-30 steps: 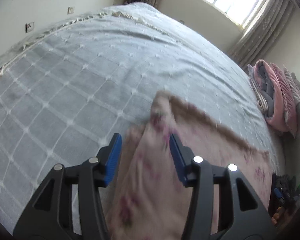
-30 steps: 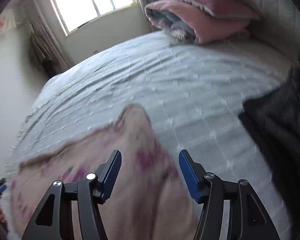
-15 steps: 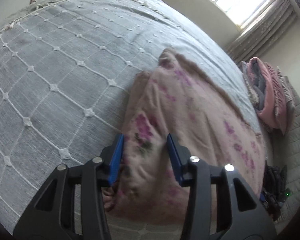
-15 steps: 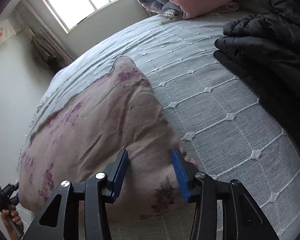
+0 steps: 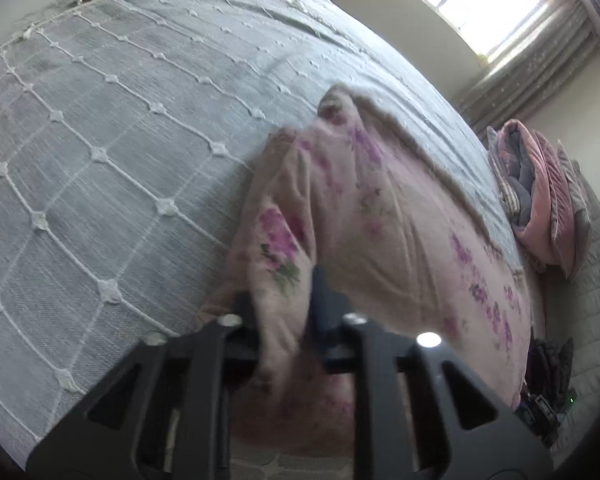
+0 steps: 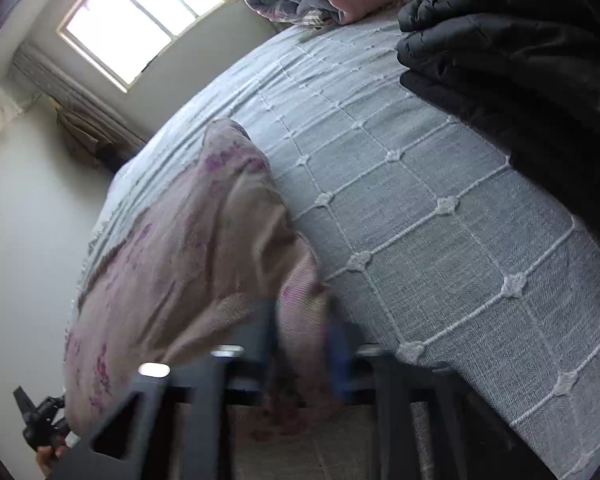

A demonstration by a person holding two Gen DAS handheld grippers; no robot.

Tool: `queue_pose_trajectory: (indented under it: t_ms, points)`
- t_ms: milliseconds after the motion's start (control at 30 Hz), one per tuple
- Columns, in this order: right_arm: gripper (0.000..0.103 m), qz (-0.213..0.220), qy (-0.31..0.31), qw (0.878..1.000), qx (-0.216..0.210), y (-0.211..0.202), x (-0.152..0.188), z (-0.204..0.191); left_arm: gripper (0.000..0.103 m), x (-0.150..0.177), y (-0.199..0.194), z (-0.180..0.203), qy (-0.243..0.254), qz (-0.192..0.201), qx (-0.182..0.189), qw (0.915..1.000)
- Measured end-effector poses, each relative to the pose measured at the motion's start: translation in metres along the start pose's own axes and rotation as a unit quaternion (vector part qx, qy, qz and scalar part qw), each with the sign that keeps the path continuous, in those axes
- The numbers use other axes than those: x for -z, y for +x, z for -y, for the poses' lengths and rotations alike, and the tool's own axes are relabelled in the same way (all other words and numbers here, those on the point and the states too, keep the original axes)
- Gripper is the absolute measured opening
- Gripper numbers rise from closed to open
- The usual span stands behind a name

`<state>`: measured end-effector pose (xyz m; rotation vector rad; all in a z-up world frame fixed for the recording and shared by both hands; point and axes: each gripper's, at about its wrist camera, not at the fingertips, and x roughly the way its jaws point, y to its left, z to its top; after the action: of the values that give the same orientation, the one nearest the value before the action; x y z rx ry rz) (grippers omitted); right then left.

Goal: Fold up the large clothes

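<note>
Gripping a bunched near corner of the pink floral garment (image 5: 380,232), the left hand-held gripper (image 5: 286,312) has its jaws narrowed onto the cloth, which lies spread across the grey-blue bedspread (image 5: 100,140) toward the far side. By my reading, a fold is just starting: both near corners are pinched, and the next move calls for lifting them together and carrying them evenly over the far edge. A window (image 5: 480,4) with curtains lights the room, and folded pink bedding (image 5: 540,208) sits at the far right.

From the right wrist view, the right hand-held gripper (image 6: 304,344) likewise pinches the garment's (image 6: 188,248) other near corner, though motion blur softens the fingers. A black padded jacket (image 6: 520,60) lies on the bedspread (image 6: 440,240), well apart from the garment.
</note>
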<state>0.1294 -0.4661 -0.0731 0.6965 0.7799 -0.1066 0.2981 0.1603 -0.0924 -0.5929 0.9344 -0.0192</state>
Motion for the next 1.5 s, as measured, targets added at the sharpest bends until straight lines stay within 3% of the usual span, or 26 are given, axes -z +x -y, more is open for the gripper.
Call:
queue_pose_trajectory:
  t_ms: [100, 167, 300, 333, 400, 433, 467, 533, 567, 667, 767, 833, 900, 1033, 1133, 1200, 1300, 1400, 1500]
  points:
    - [0.013, 0.052, -0.038, 0.998, 0.002, -0.023, -0.005, -0.021, 0.011, -0.005, -0.020, 0.004, -0.010, 0.039, -0.016, 0.9991]
    - [0.013, 0.083, -0.054, 0.995, -0.008, -0.036, -0.010, -0.035, 0.011, -0.004, -0.014, 0.004, -0.003, 0.033, -0.037, 0.9988]
    - [0.012, 0.049, -0.041, 0.998, 0.005, -0.008, -0.018, -0.026, 0.010, 0.000, 0.004, -0.006, -0.003, 0.034, -0.061, 0.9975]
    - [0.011, 0.037, -0.035, 0.998, 0.021, 0.005, -0.019, -0.019, 0.009, -0.001, 0.007, -0.008, -0.010, 0.036, -0.066, 0.9972]
    - [0.000, 0.040, -0.022, 0.996, 0.075, 0.020, -0.019, -0.004, 0.009, -0.001, 0.009, -0.005, -0.006, 0.033, -0.071, 0.9969]
    - [0.000, 0.046, -0.019, 0.990, 0.130, 0.026, -0.020, 0.005, 0.009, 0.000, 0.008, 0.001, 0.011, 0.034, -0.078, 0.9963]
    - [0.000, 0.036, -0.002, 0.990, 0.137, 0.031, -0.022, 0.018, 0.009, 0.001, 0.006, 0.007, 0.027, 0.033, -0.082, 0.9957]
    - [0.003, 0.000, 0.057, 0.995, 0.079, 0.032, -0.025, 0.044, 0.013, 0.000, -0.003, 0.011, 0.044, 0.039, -0.081, 0.9950]
    - [0.005, 0.001, 0.063, 0.996, 0.070, 0.024, -0.027, 0.047, 0.016, -0.001, -0.010, 0.007, 0.031, 0.041, -0.076, 0.9958]
    - [0.005, 0.032, 0.027, 0.996, 0.074, -0.003, -0.029, 0.030, 0.018, 0.001, -0.038, 0.003, 0.000, 0.062, -0.077, 0.9951]
    - [0.013, 0.040, -0.011, 0.998, 0.045, -0.022, -0.020, 0.004, 0.019, 0.010, -0.058, 0.033, 0.051, 0.078, -0.074, 0.9929]
    - [0.015, 0.040, -0.034, 0.998, 0.039, -0.028, -0.009, -0.017, 0.041, 0.022, -0.065, 0.065, 0.092, 0.064, -0.039, 0.9930]
    - [0.021, 0.040, -0.057, 0.997, 0.044, -0.029, 0.000, -0.036, 0.052, 0.037, -0.065, 0.103, 0.138, 0.045, 0.002, 0.9895]
    - [0.026, 0.023, -0.133, 0.991, 0.014, -0.015, 0.022, -0.088, 0.052, 0.073, -0.041, 0.176, 0.237, 0.024, 0.006, 0.9711]
    - [0.027, 0.013, -0.193, 0.981, 0.012, -0.004, 0.042, -0.120, 0.053, 0.093, 0.001, 0.207, 0.276, -0.003, -0.013, 0.9611]
    - [0.039, 0.009, -0.213, 0.977, 0.018, 0.006, 0.049, -0.129, 0.053, 0.099, 0.034, 0.206, 0.270, -0.034, -0.033, 0.9618]
    - [0.039, -0.024, -0.213, 0.976, 0.023, 0.034, 0.050, -0.120, 0.053, 0.099, 0.049, 0.198, 0.242, -0.025, -0.028, 0.9696]
    - [0.038, -0.051, -0.184, 0.982, -0.004, 0.053, 0.041, -0.108, 0.053, 0.090, 0.044, 0.204, 0.248, -0.042, -0.033, 0.9674]
    - [0.038, -0.055, -0.189, 0.980, 0.000, 0.051, 0.039, -0.114, 0.053, 0.076, 0.044, 0.220, 0.259, -0.050, -0.035, 0.9639]
